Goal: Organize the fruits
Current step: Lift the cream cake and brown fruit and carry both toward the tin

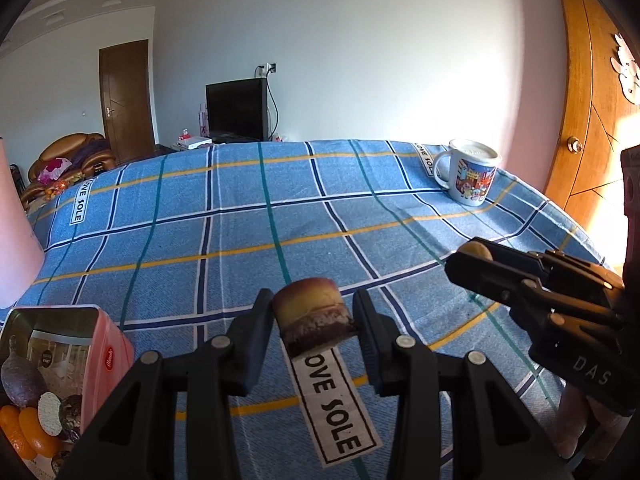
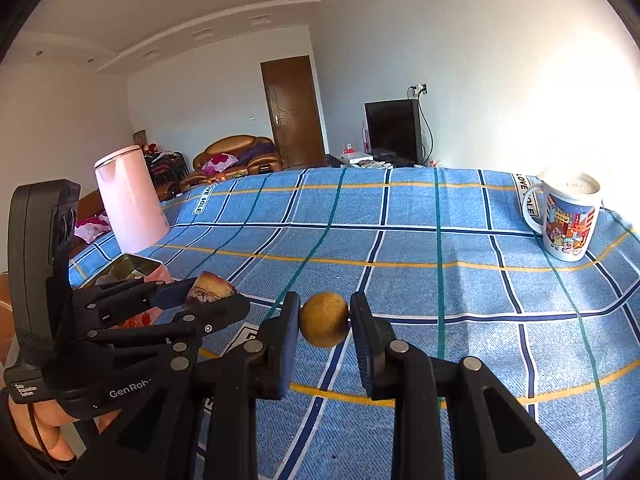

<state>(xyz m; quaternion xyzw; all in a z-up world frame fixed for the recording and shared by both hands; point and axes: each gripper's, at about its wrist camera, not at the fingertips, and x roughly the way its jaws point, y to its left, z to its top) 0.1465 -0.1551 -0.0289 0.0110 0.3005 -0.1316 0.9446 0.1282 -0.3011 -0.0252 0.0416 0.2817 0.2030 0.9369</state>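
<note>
My left gripper [image 1: 314, 316] is shut on a cut chunk of yellow and purple fruit [image 1: 312, 314], held above the blue checked cloth [image 1: 240, 220]. It also shows at the left of the right wrist view [image 2: 208, 292]. My right gripper [image 2: 325, 320] is shut on a small round tan fruit [image 2: 324, 314], held above the cloth; it shows at the right of the left wrist view [image 1: 476, 254]. A pink tin [image 1: 108, 354] at the lower left holds a purple fruit [image 1: 22, 378], orange pieces [image 1: 34, 432] and other round pieces.
A printed mug [image 2: 568, 216] stands at the far right of the cloth. A pink kettle [image 2: 130, 198] stands at the far left, behind the tin [image 2: 140, 268]. A wooden door [image 1: 592, 120] is to the right. A sofa, a door and a television are beyond.
</note>
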